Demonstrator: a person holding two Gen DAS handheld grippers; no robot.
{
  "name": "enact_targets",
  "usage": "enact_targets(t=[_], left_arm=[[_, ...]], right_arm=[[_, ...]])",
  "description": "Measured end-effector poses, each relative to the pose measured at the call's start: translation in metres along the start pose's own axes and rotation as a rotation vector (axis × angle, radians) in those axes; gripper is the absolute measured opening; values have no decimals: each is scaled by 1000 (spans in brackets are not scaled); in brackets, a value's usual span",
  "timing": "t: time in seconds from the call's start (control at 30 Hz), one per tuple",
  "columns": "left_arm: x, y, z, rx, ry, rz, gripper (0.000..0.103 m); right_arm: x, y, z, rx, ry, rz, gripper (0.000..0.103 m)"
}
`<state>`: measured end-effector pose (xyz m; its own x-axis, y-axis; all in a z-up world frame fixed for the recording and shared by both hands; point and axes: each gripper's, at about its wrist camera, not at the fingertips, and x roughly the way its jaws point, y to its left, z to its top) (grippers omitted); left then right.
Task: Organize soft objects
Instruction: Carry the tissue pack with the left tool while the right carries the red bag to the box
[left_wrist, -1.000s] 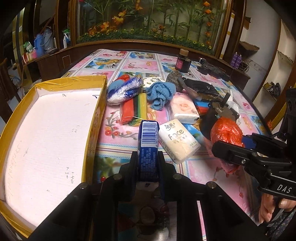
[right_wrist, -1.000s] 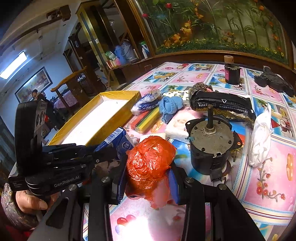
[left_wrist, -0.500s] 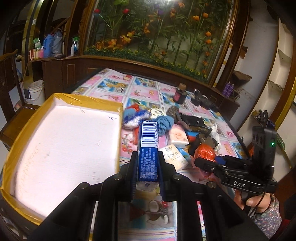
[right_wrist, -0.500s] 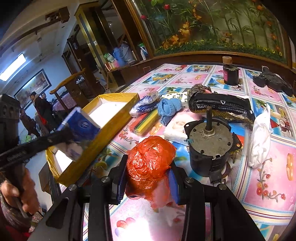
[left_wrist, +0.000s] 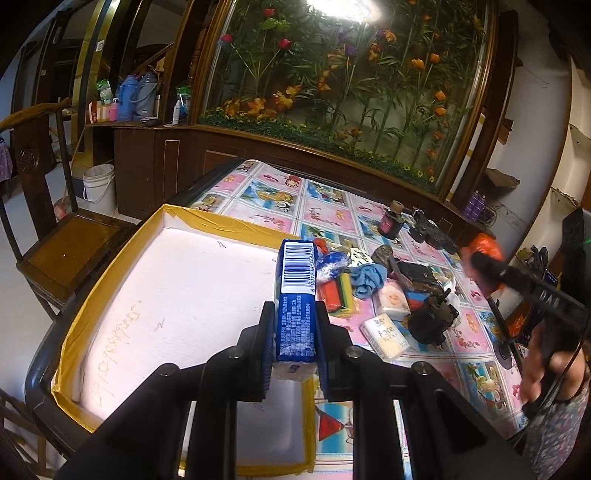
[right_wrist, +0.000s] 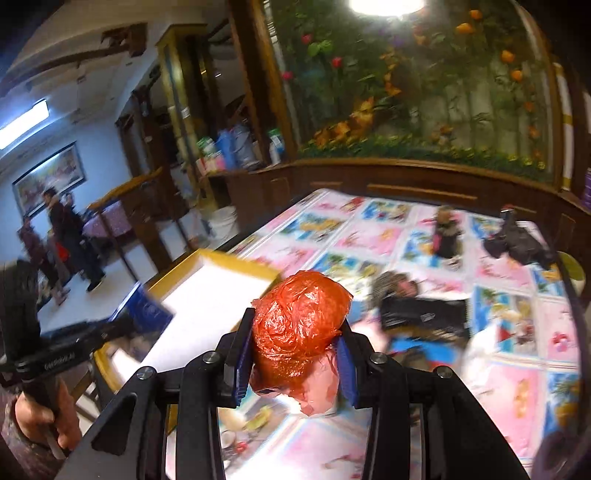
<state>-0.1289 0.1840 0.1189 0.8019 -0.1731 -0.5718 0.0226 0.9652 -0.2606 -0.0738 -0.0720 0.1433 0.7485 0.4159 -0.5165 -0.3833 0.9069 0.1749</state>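
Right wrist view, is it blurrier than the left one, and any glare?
Right wrist view: table and yellow box smeared by motion, red bag sharp, lamp glare on top. Left wrist view: mostly crisp, right gripper blurred, glare on top.

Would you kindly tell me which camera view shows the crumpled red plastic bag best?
The right wrist view: the red plastic bag sits sharp and central between the right gripper jaws, wrinkles visible. The left wrist view shows the bag only as a small, blurred orange patch at the far right, above that gripper.
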Motion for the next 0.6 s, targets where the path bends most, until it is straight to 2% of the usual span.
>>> enact_targets(t=[0.1, 0.37, 0.6], left_arm=[[2, 6, 3, -8, -5, 7, 19], [9, 21, 5, -8, 16, 42, 19], [24, 47, 9, -36, 51, 57, 19]], right_arm=[[1, -8, 0, 27, 18, -8, 42], [43, 31, -16, -3, 129, 120, 42], [79, 57, -15, -6, 188, 168, 42]])
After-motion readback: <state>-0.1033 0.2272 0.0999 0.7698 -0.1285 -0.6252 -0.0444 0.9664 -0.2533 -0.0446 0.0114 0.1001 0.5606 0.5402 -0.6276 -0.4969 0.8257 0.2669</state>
